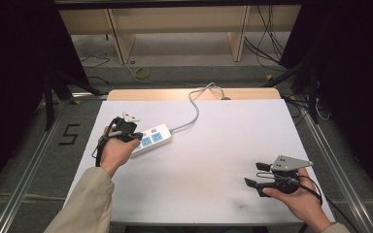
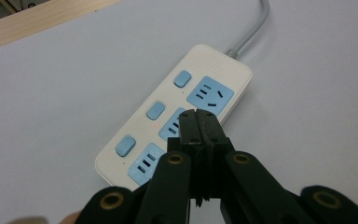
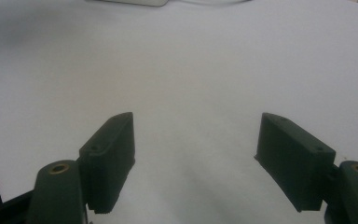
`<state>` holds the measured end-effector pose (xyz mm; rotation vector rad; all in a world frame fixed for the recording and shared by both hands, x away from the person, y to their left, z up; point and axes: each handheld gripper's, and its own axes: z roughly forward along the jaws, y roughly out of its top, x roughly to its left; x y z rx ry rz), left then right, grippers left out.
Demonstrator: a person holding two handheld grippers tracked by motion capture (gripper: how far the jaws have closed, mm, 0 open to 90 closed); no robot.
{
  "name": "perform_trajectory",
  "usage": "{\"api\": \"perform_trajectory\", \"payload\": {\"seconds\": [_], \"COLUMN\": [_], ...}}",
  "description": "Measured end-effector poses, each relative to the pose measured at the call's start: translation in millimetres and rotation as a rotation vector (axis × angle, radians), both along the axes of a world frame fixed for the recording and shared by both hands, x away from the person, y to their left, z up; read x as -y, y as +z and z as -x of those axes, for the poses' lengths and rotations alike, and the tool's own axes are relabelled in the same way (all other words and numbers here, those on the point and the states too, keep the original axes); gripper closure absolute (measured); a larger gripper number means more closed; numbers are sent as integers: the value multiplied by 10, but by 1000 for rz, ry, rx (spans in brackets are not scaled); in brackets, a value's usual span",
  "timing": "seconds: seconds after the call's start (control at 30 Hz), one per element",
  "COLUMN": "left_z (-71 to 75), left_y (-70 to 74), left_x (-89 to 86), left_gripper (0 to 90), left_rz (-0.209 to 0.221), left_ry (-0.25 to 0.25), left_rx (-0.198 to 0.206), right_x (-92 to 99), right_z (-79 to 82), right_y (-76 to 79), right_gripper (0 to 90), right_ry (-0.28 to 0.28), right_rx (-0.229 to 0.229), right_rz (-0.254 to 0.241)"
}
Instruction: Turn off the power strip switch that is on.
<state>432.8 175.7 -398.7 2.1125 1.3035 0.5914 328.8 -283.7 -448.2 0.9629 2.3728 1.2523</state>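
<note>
1. The white table (image 1: 213, 145) spans the middle of the high view.
2. Your white power strip (image 1: 150, 139) lies left of centre, cord trailing toward the top.
3. Your left gripper (image 2: 197, 119), jaws pressed together and empty, points down over its middle socket.
4. Your right gripper (image 1: 253, 174), lower right, rests level, jaws spread wide.

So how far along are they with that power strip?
Little looks done yet: the power strip lies flat on the white table with nothing plugged in. In hand: the left hand-held gripper, jaws shut, hovers over the middle socket beside the blue buttons; contact can't be judged. The right hand-held gripper waits open, apart. Whatever follows is still ahead.
</note>
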Motion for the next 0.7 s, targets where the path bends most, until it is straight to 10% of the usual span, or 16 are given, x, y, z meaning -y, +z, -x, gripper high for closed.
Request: {"api": "perform_trajectory", "payload": {"seconds": [0.7], "left_z": [-262], "left_y": [148], "left_x": [78], "left_gripper": [898], "left_rz": [-30], "left_ry": [2], "left_rx": [-54], "right_x": [4], "right_z": [0], "right_y": [-2], "right_gripper": [282], "right_ry": [-9], "right_rx": [-7], "right_rz": [-7]}}
